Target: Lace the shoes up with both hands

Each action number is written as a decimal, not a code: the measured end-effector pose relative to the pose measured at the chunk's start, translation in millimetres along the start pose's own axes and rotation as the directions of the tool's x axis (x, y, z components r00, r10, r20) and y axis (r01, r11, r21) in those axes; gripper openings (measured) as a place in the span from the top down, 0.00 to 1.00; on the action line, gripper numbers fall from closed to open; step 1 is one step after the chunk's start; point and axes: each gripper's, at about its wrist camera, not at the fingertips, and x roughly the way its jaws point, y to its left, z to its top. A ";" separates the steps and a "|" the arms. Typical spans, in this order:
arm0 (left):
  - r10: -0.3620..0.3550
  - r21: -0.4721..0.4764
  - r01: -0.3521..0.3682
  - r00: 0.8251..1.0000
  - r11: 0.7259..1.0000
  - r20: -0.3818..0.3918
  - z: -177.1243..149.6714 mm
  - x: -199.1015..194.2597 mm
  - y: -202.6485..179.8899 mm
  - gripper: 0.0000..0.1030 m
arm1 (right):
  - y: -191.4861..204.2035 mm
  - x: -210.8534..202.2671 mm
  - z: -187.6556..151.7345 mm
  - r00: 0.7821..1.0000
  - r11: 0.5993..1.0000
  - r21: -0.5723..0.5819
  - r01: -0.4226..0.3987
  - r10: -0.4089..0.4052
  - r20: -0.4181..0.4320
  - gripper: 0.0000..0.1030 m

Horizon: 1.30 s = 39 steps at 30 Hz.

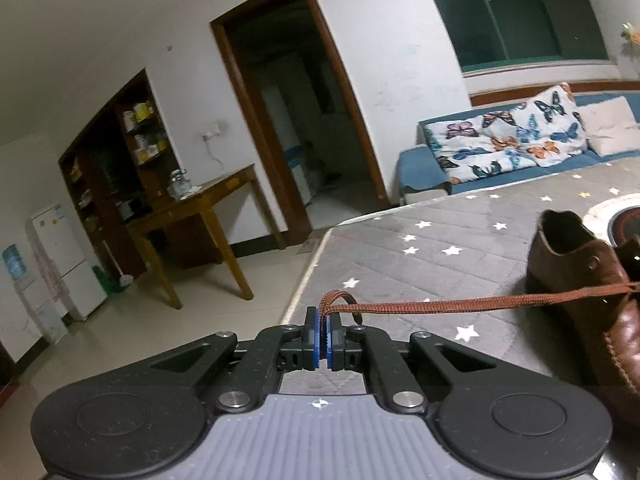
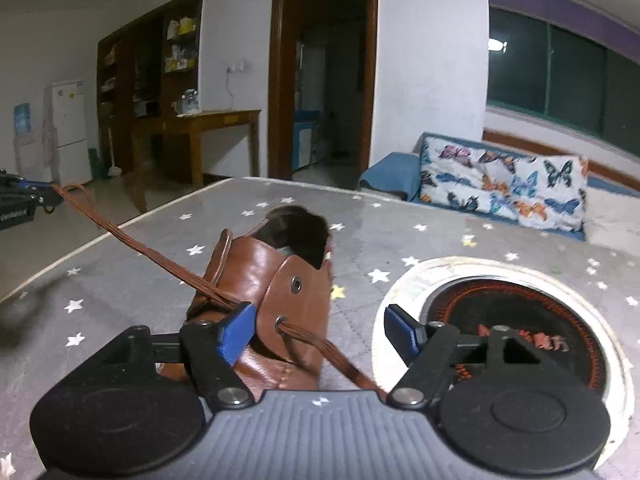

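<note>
On the star-print mat [image 2: 120, 288], we are pinching the brown lace [image 1: 460, 303] taut in our left gripper [image 1: 322, 330]. Our right gripper [image 2: 318, 330] is gaping empty around the brown leather shoe [image 2: 276, 280]'s eyelet [image 2: 280, 322]. Overpulling risks dragging the shoe.

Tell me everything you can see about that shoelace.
The shoelace is a flat, woven, reddish-brown cord. One end is pinched in the shut left gripper, looping just above its pads. From there it stretches taut across to the brown leather shoe, and another stretch emerges from the lower eyelet between the open right gripper jaws.
</note>
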 end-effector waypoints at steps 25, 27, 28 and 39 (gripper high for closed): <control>0.022 -0.019 -0.021 1.000 1.000 0.015 2.9 -7.4 13.2 0.96 | -10.0 -7.4 -4.4 1.000 1.000 -0.002 0.014 -0.014 0.007 0.27; 0.025 -0.021 -0.025 1.000 0.999 0.018 3.3 -8.5 14.6 0.96 | -10.1 -5.9 -4.5 1.000 1.000 -0.002 0.013 -0.013 0.006 0.27; 0.023 -0.026 -0.023 1.000 0.999 0.018 3.5 -9.1 15.6 0.96 | -9.9 -5.2 -4.3 1.000 1.000 -0.001 0.013 -0.013 0.005 0.27; -0.058 -0.032 0.061 0.994 0.998 0.096 7.0 -28.6 17.9 0.95 | -11.6 -6.9 0.4 1.000 1.000 -0.004 -0.008 0.008 0.005 0.25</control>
